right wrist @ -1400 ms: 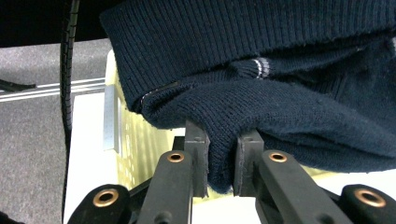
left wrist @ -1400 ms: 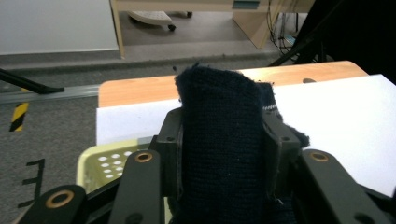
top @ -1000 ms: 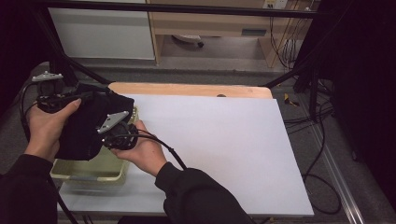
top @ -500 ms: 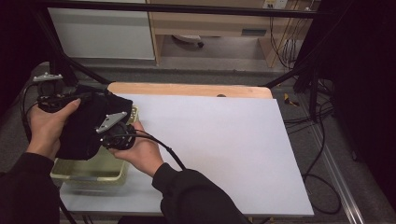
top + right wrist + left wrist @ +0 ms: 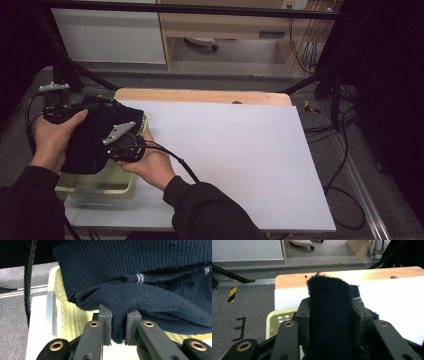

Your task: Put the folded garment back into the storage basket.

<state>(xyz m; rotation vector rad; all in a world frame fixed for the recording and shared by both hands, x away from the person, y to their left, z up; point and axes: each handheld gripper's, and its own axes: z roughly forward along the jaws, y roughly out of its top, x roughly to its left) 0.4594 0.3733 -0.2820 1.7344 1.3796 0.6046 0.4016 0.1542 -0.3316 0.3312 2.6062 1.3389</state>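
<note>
Gripping a thick fold of the dark knitted garment [image 5: 92, 137], left tongs [image 5: 332, 315] at the left edge of the high view, clamped on the wool with the pads pressed against a wide roll of it. Standing up between those pads, that roll, with its rounded end pointing away toward the wooden edge [image 5: 367, 273] and the white surface [image 5: 402, 302]. Hanging between the two hands above the pale yellow-green basket [image 5: 102, 186], the garment as a bunched mass, long axis running roughly from the upper left down toward the lower right in the high view, touching or apart from the basket not to be told. Pinching a thinner fold at the garment's lower right, right tongs [image 5: 118, 325], drawn nearly together on the knit, with a ribbed cuff or hem above them and a thin pale stripe [image 5: 138, 278] across the wool. Showing just behind that fold in the right gripper view, the perforated wall of the basket. Lying bare to the right, the white surface, stretching well away from both hands.
</note>
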